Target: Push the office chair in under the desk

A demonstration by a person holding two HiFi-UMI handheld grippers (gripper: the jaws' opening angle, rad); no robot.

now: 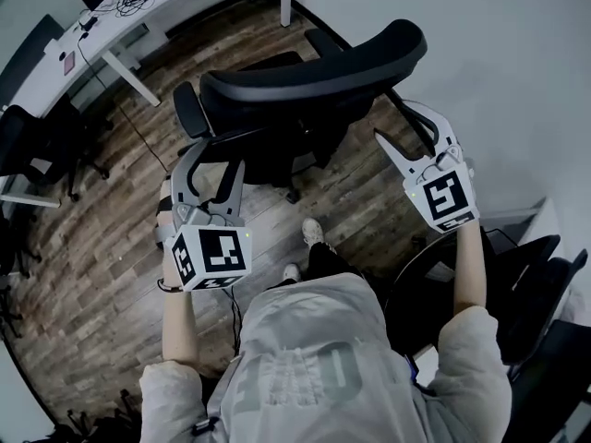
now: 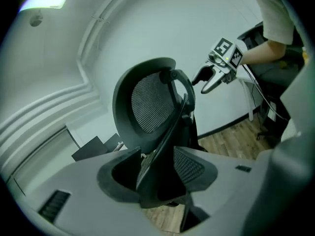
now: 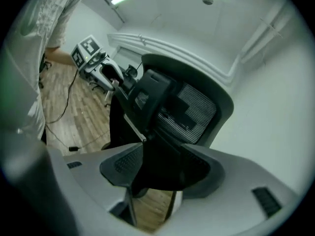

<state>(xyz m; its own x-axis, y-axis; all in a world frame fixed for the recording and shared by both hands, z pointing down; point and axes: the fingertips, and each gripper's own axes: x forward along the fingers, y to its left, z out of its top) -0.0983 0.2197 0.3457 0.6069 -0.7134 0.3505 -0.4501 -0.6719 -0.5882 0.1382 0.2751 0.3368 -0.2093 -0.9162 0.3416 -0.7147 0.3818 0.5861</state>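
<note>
Shirt [image 1: 305, 358]: the person's, right behind the office chair [image 1: 314, 72]
Desk [image 1: 46, 72]: beyond the chair's left; chair well apart, not under it
Left gripper [image 1: 214, 160]: at the backrest's left edge, jaws wide apart, clamping nothing, seemingly placed to push
Right gripper [image 1: 395, 123]: at the backrest's right edge, jaws wide apart, empty

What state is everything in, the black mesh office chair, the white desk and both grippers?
Black mesh office chair, upright, not under the desk.
White desk, apart from the chair.
Left gripper, open, the chair between its jaws.
Right gripper, open, the chair between its jaws.
</note>
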